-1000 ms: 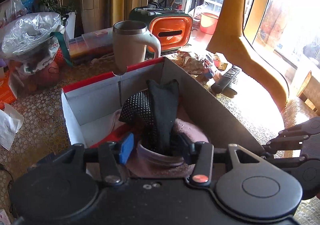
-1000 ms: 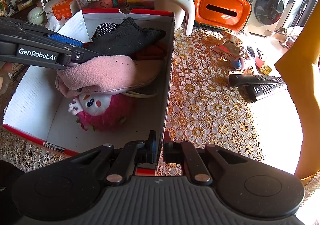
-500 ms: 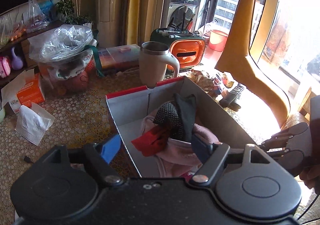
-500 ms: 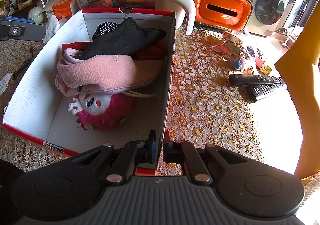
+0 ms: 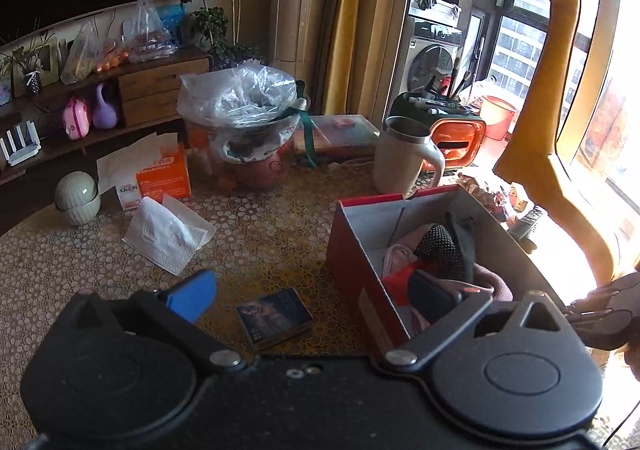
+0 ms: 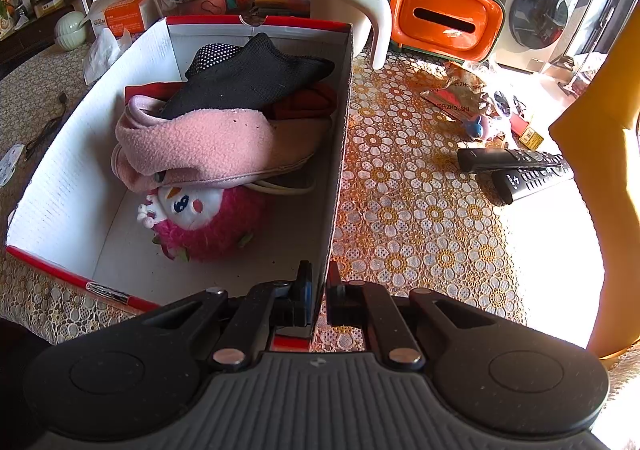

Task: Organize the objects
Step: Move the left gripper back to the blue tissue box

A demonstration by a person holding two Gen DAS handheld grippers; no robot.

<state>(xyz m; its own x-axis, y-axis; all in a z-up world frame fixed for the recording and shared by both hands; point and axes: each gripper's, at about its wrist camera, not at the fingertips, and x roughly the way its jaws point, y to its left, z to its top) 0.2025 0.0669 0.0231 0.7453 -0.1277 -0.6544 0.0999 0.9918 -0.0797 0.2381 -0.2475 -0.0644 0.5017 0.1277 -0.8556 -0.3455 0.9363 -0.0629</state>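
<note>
The cardboard box (image 6: 344, 98), white inside with a red rim, sits on the lace-covered tabletop (image 6: 420, 218); inside it a pink fleece slipper (image 6: 200, 146) lies across the middle, a black mesh slipper (image 6: 256, 78) rests on top of it toward the far end, something red (image 6: 304, 104) shows beneath the black one, and a pink plush toy (image 6: 208, 222) with a white face lies just under the pink slipper's near edge; the right tongs (image 6: 318, 290) are closed on the box's near right wall, one finger inside and one outside; the left tongs (image 5: 316, 300) are spread wide and hold nothing, hovering over the tabletop beside the box's left wall, with the blue pad (image 5: 192, 294) well apart from the other finger, which reaches over the box; a small dark book (image 5: 274, 318) lies flat on the tabletop between those fingers, just left of the box; a white mug (image 6: 352, 2) stands just behind the box's far end, an orange and green case (image 6: 444, 18) beside it; two remote controls (image 6: 516, 166) lie to the right of the box, well apart from it; further left are a loose tissue (image 5: 168, 234), an orange tissue carton (image 5: 162, 178) and a plastic-covered bowl (image 5: 240, 102).
</note>
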